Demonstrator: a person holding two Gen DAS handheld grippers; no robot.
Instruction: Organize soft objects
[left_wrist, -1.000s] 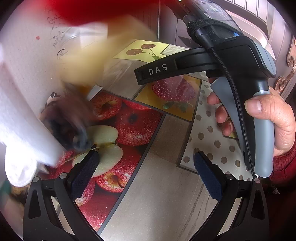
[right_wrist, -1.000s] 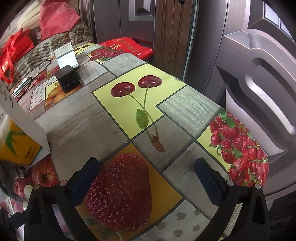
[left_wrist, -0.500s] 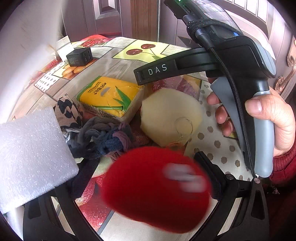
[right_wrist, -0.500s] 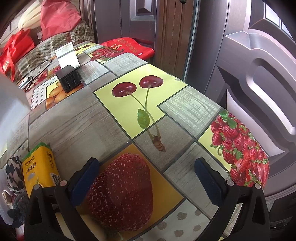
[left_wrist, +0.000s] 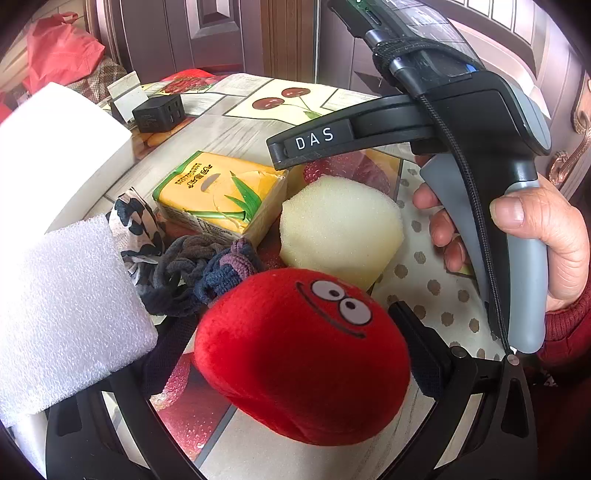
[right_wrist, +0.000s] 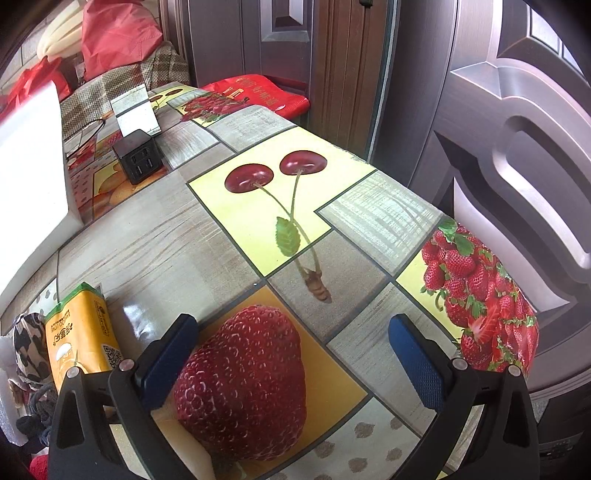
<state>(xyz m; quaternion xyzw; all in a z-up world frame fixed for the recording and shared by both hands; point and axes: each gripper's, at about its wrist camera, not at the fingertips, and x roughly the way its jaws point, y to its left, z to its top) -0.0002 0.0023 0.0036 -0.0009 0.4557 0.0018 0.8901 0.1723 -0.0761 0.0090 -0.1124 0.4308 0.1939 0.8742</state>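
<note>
While a red plush toy (left_wrist: 301, 354) with a printed smiling face is seen lying between the fingers of the left gripper (left_wrist: 295, 354), the jaws are spread wide; the right pad (left_wrist: 424, 354) is just beside the toy's flank, and the left pad is largely hidden behind the toy and a white foam block (left_wrist: 62, 314), so whether either pad touches the toy cannot be told. The soft objects are gathered on the fruit-patterned tablecloth (left_wrist: 229, 129) directly ahead of this gripper. A pale yellow sponge (left_wrist: 341, 230) is placed just beyond the toy, and a yellow tissue pack (left_wrist: 221, 195) is set to the sponge's left, close beside it. A tangle of dark knitted fabric (left_wrist: 199, 273) is found between the toy and the tissue pack, with a black-and-white patterned cloth (left_wrist: 136, 225) just left of it, next to the foam block. A large white box (left_wrist: 55, 155) is seen at the far left, and a black charger cube (left_wrist: 159, 112) is placed well beyond the pile.

The right gripper (right_wrist: 295, 358) is held by a hand (left_wrist: 535, 236) to the right of the pile. Its jaws are spread wide, and nothing is held between them; only the printed strawberry of the tablecloth (right_wrist: 147, 236) is seen below. The tissue pack (right_wrist: 83, 336) and patterned cloth (right_wrist: 31, 347) are visible at that view's left edge.
</note>
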